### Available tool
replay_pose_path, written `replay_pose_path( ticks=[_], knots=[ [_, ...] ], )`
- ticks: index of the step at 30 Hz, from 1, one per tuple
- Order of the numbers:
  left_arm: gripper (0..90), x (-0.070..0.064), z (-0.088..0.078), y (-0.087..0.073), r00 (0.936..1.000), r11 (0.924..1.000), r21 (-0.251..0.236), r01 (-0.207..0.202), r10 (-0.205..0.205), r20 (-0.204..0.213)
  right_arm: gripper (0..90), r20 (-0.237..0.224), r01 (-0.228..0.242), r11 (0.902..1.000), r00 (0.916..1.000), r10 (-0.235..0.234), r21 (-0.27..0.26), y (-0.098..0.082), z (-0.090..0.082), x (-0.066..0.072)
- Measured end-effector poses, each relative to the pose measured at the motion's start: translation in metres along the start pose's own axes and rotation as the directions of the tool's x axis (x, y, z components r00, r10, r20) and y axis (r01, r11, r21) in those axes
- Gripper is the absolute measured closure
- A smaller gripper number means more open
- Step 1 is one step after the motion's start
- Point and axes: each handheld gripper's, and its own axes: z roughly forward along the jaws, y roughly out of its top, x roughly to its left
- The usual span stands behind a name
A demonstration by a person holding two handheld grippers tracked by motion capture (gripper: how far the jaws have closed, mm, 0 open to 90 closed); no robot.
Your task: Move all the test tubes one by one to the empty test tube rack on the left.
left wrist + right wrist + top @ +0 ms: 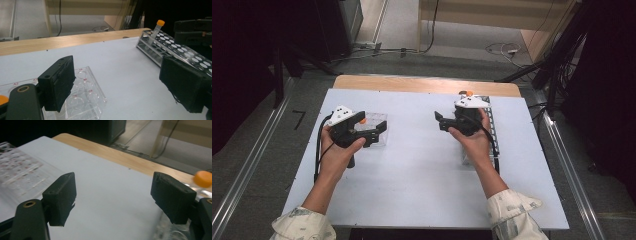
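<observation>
A clear plastic well plate [377, 118] lies on the left side of the white table [422, 170]. My left gripper [374, 126] hovers over the plate's near edge, jaws wide apart, nothing between them. In the left gripper view the well plate [86, 96] sits under the left jaw of the gripper [120, 85]. A metal tube rack [490, 125] stands at the right with one orange-capped tube [467, 93] at its far end. My right gripper [439, 121] is just left of the rack, open and empty, pointing toward the well plate [20, 172]. The orange cap [203, 178] shows beside its right jaw.
A bare wooden strip [422, 84] runs along the table's far edge. The white sheet between plate and rack carries nothing. Cables and dark equipment stands [557, 60] sit on the floor beyond. The rack [170, 47] and tube [156, 31] stand far right in the left gripper view.
</observation>
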Motion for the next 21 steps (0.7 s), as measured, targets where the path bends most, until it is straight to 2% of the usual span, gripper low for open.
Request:
replay_pose_path(
  ticks=[7, 13, 16, 18, 21],
  knots=[
    [14.2, -0.002, 0.001, -0.001, 1.0000, 1.0000, 0.002, 0.002, -0.002, 0.007, 19.5, 0.091, -0.056, 0.9984, 0.9943, 0.055, 0.011, -0.001, 0.002, -0.034],
    [14.1, -0.003, 0.002, -0.001, 1.0000, 1.0000, 0.005, 0.001, -0.001, 0.008, 20.8, 0.148, -0.102, 0.9946, 0.9842, 0.097, 0.022, -0.008, 0.007, -0.054],
    [14.1, -0.003, 0.002, -0.002, 1.0000, 1.0000, 0.008, 0.000, 0.000, 0.007, 24.9, 0.179, -0.099, 0.9944, 0.9797, 0.092, 0.035, -0.010, 0.014, -0.061],
    [14.1, -0.003, 0.002, -0.002, 1.0000, 1.0000, 0.008, 0.000, 0.000, 0.006, 28.5, 0.194, -0.114, 0.9930, 0.9753, 0.105, 0.032, -0.011, 0.018, -0.067],
    [14.1, -0.003, 0.002, -0.002, 1.0000, 1.0000, 0.007, 0.001, -0.001, 0.008, 33.6, 0.196, -0.105, 0.9931, 0.9762, 0.093, 0.052, -0.011, 0.025, -0.072]
  ],
)
